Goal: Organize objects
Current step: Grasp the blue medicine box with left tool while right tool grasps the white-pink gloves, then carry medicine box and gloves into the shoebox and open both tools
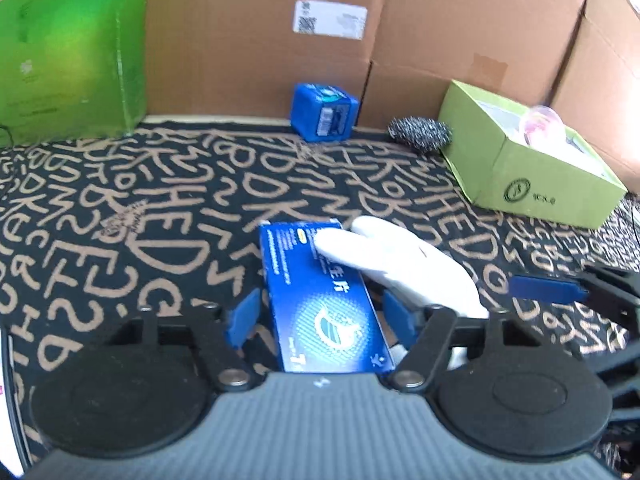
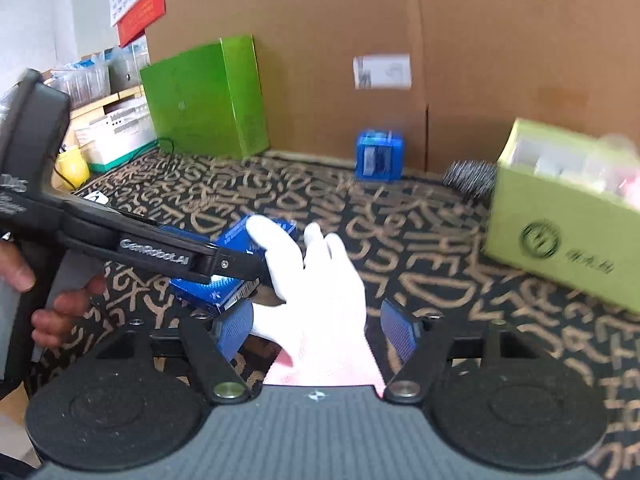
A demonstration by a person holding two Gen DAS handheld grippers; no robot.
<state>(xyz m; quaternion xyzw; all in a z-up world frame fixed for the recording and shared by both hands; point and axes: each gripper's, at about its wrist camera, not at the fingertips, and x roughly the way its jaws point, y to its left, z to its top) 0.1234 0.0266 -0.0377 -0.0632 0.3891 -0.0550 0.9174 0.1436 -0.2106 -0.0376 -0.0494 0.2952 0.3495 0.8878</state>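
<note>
A flat blue box (image 1: 320, 300) sits between the pads of my left gripper (image 1: 320, 298), which is shut on its long sides. From the right wrist view the left gripper (image 2: 224, 264) carries that blue box (image 2: 208, 288) tilted just above the cloth. A white glove (image 1: 400, 264) lies on the cloth with its fingertips resting on the box's top. My right gripper (image 2: 316, 308) is open, and the white glove (image 2: 320, 292) lies loose between its blue pads. One of its fingers (image 1: 548, 290) reaches in from the right in the left wrist view.
A black cloth with tan letters (image 1: 160, 220) covers the table. An open lime box (image 1: 532, 176) with items stands at the right, with a steel scourer (image 1: 420, 134) beside it. A small blue cube box (image 1: 324, 114), a tall green box (image 1: 68, 52) and cardboard boxes (image 1: 240, 40) line the back.
</note>
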